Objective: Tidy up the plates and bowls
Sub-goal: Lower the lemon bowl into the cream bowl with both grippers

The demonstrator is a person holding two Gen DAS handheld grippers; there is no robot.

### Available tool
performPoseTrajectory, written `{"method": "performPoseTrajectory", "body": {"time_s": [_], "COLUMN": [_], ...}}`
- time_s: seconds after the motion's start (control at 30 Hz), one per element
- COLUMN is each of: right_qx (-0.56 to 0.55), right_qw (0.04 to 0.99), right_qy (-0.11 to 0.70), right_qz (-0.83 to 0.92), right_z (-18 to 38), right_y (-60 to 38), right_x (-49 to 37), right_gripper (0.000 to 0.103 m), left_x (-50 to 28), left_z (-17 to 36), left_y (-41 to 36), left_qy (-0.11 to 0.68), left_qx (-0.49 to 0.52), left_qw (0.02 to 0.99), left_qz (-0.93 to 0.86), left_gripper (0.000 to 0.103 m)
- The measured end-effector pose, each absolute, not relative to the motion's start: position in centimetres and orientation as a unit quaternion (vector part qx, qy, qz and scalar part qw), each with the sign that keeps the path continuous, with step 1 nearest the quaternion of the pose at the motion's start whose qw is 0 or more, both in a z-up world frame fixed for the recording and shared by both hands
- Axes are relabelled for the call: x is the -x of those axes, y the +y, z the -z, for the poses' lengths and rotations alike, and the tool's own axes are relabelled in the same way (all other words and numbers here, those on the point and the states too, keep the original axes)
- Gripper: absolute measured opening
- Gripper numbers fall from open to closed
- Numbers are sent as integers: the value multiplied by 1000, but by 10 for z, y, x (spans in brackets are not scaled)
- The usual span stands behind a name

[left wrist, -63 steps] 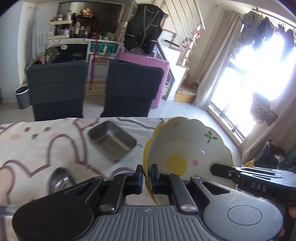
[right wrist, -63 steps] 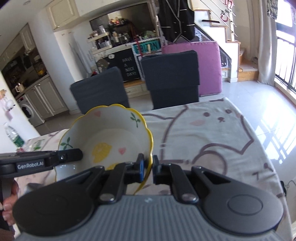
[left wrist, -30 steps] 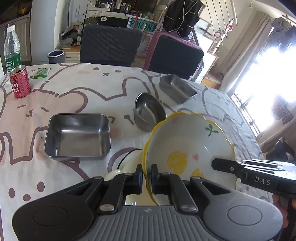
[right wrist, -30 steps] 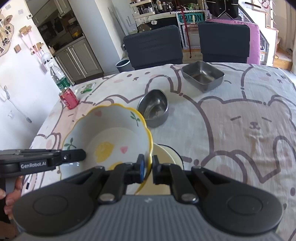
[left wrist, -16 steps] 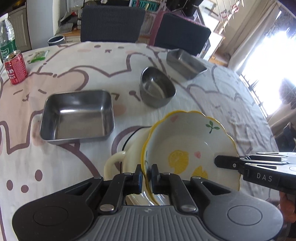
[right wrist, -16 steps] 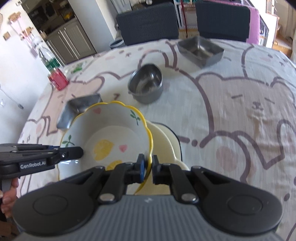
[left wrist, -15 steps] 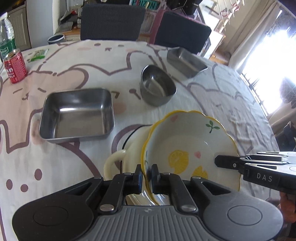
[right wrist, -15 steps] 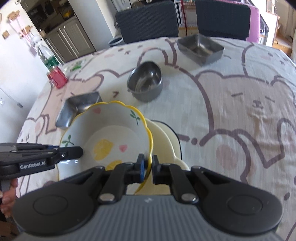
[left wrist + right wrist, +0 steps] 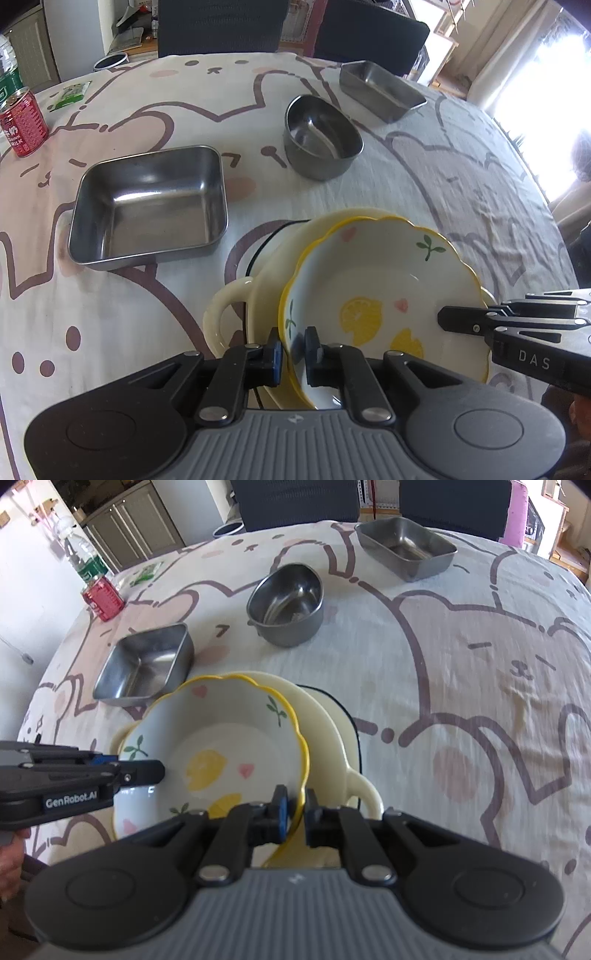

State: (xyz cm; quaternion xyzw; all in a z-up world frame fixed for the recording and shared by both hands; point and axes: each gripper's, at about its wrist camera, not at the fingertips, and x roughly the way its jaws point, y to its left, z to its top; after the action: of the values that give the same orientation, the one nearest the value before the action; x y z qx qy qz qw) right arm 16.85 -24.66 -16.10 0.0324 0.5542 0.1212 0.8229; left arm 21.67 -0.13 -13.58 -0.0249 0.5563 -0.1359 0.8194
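Note:
A white bowl with a yellow scalloped rim and lemon print (image 9: 369, 280) (image 9: 221, 738) sits low inside a cream two-handled dish (image 9: 229, 306) (image 9: 332, 731) on the table. My left gripper (image 9: 293, 352) straddles the bowl's left rim; its jaws are opening, and the pads still touch the rim. My right gripper (image 9: 295, 808) is shut on the opposite rim. Each gripper's tip shows in the other's view, the right gripper (image 9: 443, 319) and the left gripper (image 9: 155, 771). A dark-edged plate peeks out from under the cream dish.
A square steel tray (image 9: 147, 203) lies left of the stack, a round steel bowl (image 9: 321, 136) behind it, and a smaller steel tray (image 9: 380, 88) at the far right. A red can (image 9: 22, 125) and a bottle (image 9: 83, 557) stand far left. Dark chairs line the far edge.
Both grippers have come down with the lemon bowl and tipped further downward. The bowl now sits in the cream dish. The left pads stand slightly wider apart.

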Motion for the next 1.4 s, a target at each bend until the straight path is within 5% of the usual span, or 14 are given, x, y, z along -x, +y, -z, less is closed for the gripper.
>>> {"method": "performPoseTrajectory", "body": {"time_s": [1.4], "right_qx": [-19], "right_qw": [813], "right_qy": [573], "right_qz": [-101], "right_z": [170], "right_y": [-239], "right_x": [-177], "right_gripper": [12], "left_x": [-222], "left_z": [143], "left_y": [-5], "left_qy": [574], "left_qx": [23], "left_qw": [806], "left_qz": [141], "left_gripper": [14]}}
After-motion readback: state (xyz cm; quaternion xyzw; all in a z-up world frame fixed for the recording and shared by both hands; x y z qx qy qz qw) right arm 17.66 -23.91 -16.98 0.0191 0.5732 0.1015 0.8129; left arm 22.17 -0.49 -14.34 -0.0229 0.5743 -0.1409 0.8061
